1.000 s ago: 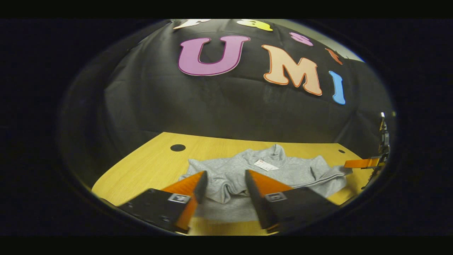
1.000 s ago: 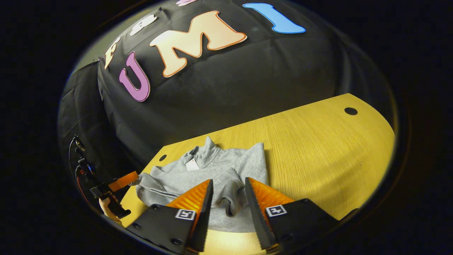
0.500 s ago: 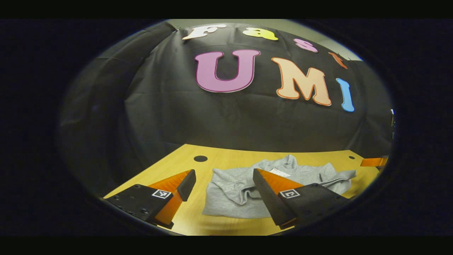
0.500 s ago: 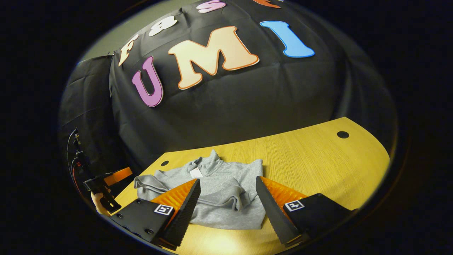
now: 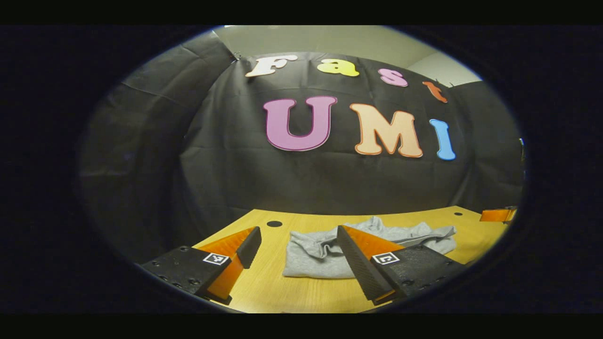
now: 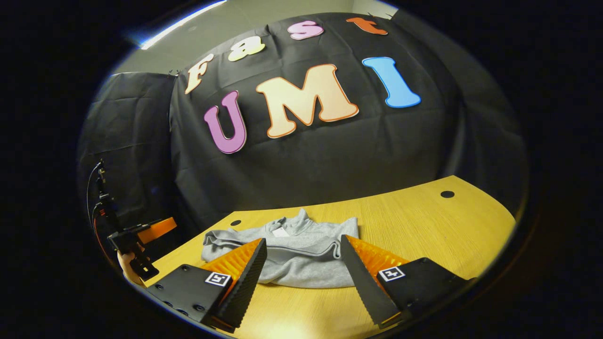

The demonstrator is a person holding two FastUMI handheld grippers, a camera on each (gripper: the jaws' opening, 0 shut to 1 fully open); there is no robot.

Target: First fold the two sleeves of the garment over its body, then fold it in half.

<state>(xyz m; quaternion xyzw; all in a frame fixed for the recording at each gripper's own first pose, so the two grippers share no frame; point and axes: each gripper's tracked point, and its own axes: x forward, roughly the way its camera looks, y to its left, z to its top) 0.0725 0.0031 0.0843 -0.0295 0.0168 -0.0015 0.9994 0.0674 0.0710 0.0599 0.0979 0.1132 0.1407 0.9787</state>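
A grey sweatshirt (image 5: pixel 315 254) lies flat on the wooden table (image 5: pixel 282 292), collar toward the black wall, with both sleeves lying bunched across its body. My left gripper (image 5: pixel 297 234) is open, held back from the garment's near hem with nothing between its fingers. From the right gripper view the sweatshirt (image 6: pixel 301 270) lies just ahead, a white tag at its collar. My right gripper (image 6: pixel 304 244) is open too and holds nothing. Farther off at the left, a hand holds the left gripper (image 6: pixel 158 227) beyond the table's edge. The right gripper (image 5: pixel 497 215) shows at the far right.
The table (image 6: pixel 424 235) has bare wood to the right of the garment and small round holes (image 6: pixel 447 194) near its far edge. The black cloth wall stands right behind the table. The table's near edge lies under my fingers.
Both grippers have opened wider, let go of the sleeve cloth and drawn back from the sweatshirt, tilting upward. The sleeves now rest on the body.
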